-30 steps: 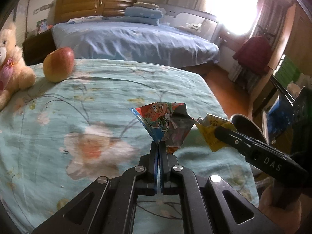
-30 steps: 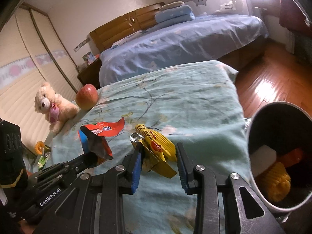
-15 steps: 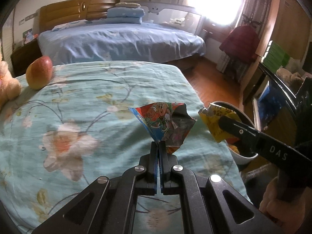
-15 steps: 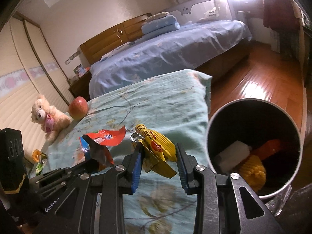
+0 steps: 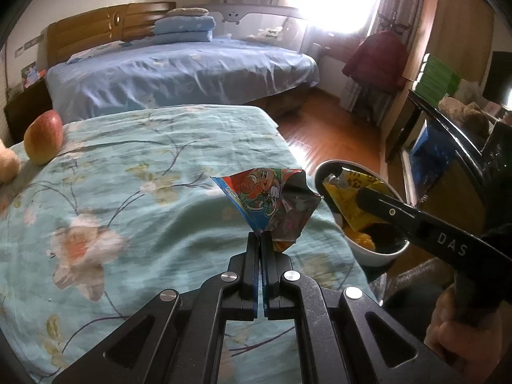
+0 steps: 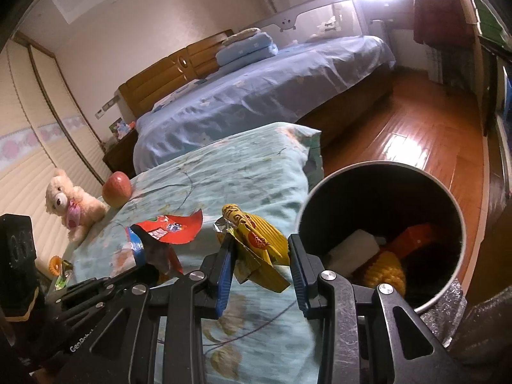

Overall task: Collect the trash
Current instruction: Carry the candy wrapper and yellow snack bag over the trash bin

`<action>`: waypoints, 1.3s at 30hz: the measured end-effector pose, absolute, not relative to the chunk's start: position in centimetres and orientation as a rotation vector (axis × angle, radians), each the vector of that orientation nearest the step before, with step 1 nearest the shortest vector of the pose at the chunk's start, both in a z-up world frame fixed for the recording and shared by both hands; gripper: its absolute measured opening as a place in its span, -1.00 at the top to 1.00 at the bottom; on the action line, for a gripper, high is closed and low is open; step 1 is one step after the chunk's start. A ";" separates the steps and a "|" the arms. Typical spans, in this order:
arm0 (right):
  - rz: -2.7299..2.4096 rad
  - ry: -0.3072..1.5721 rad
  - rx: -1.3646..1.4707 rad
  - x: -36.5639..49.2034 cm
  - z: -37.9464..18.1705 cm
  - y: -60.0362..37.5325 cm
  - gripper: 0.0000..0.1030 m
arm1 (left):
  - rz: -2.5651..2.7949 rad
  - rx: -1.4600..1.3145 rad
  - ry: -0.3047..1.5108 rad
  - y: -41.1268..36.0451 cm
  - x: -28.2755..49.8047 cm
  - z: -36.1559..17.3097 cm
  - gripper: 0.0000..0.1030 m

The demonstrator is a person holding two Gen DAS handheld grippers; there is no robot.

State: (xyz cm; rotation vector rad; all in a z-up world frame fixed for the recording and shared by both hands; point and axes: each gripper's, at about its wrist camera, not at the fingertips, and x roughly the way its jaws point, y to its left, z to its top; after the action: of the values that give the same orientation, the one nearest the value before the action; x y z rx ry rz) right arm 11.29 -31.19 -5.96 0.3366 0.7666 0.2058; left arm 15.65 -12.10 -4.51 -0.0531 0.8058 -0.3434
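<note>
Nearest to us, the left gripper (image 5: 260,240) is clenched on the corner of a cartoon-printed wrapper (image 5: 268,203), lifted clear of the floral bedspread (image 5: 134,198). The right gripper (image 6: 260,249) grasps a yellow wrapper (image 6: 256,240) between its blue pads, jaws partly apart around the crumpled pack. Both wrappers hang above the bed edge, just beside the trash bin (image 6: 454,211), which stands on the floor and already contains a white block, an orange piece and a yellow item. We judge both pickups complete; release over the bin is not yet done. Farther off, an apple (image 6: 116,188) and a teddy bear (image 6: 68,203) remain on the bedspread; neither appears to be trash.
</note>
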 end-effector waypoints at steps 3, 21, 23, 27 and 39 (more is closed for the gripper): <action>0.190 0.765 0.340 11.1 -6.0 -32.0 0.36 | -0.358 -0.044 0.806 -12.9 15.8 -4.5 1.00; 0.090 0.763 0.366 10.7 -6.5 -36.9 0.36 | -0.433 0.021 0.814 -18.0 17.2 -4.6 1.00; 0.082 0.764 0.368 10.8 -6.6 -37.3 0.36 | -0.438 0.026 0.814 -18.3 17.4 -4.7 1.00; 0.068 0.766 0.369 10.8 -6.7 -38.0 0.36 | -0.447 0.036 0.813 -19.2 17.7 -4.6 1.00; 0.034 0.773 0.379 11.6 -6.9 -40.0 0.35 | -0.469 0.060 0.817 -21.6 18.9 -4.7 1.00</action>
State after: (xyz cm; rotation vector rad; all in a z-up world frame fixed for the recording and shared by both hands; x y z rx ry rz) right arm 11.61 -40.02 -6.93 0.3792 0.7731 0.0336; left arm 18.86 -21.62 -4.71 0.0603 0.8173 -0.4694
